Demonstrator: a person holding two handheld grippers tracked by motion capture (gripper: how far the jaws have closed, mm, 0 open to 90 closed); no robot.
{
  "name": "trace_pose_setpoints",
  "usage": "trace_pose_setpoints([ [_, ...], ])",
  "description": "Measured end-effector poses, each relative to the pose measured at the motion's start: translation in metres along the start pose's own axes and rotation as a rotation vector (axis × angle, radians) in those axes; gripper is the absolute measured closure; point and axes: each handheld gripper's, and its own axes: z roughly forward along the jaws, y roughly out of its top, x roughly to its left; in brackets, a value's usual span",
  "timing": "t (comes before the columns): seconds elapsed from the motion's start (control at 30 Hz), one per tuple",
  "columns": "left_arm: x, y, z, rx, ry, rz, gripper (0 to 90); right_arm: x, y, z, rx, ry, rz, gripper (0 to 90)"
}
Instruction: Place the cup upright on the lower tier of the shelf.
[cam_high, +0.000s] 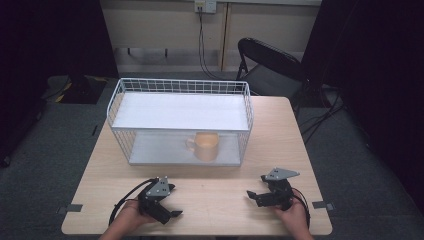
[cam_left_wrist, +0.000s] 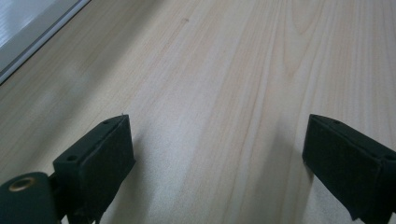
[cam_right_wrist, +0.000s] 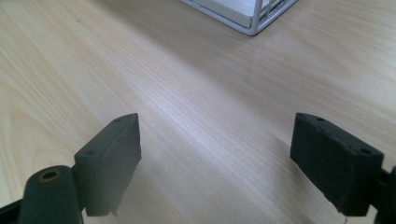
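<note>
Inside the white wire rack (cam_high: 150, 87) stands a tan mug (cam_high: 206, 146); both grippers' jaws gape empty

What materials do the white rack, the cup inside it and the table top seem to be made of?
Rack: likely metal wire with a white coating, judging by its thin grid walls; its two shelves look like smooth white panels.
Cup: pale tan, matte, perhaps ceramic or plastic; too blurred to tell.
Table top: light wood or wood-look laminate, with grain lines clear in both gripper views.

Black grippers (cam_high: 176, 214) with grey plates, blocky black fingers (cam_left_wrist: 95, 158)
</note>
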Motion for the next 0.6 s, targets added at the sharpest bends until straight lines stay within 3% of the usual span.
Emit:
trace_pose_setpoints([
  [0.3,0.0000,0.0000,0.0000,0.000,0.000,0.000,8.2,0.0019,-0.0042,0.0029,0.025,-0.008,-0.071,14.7],
  [0.6,0.0000,0.0001,-0.0002,0.003,0.000,0.002,8.2,0.0012,-0.0039,0.0035,0.025,-0.008,-0.068,14.3],
])
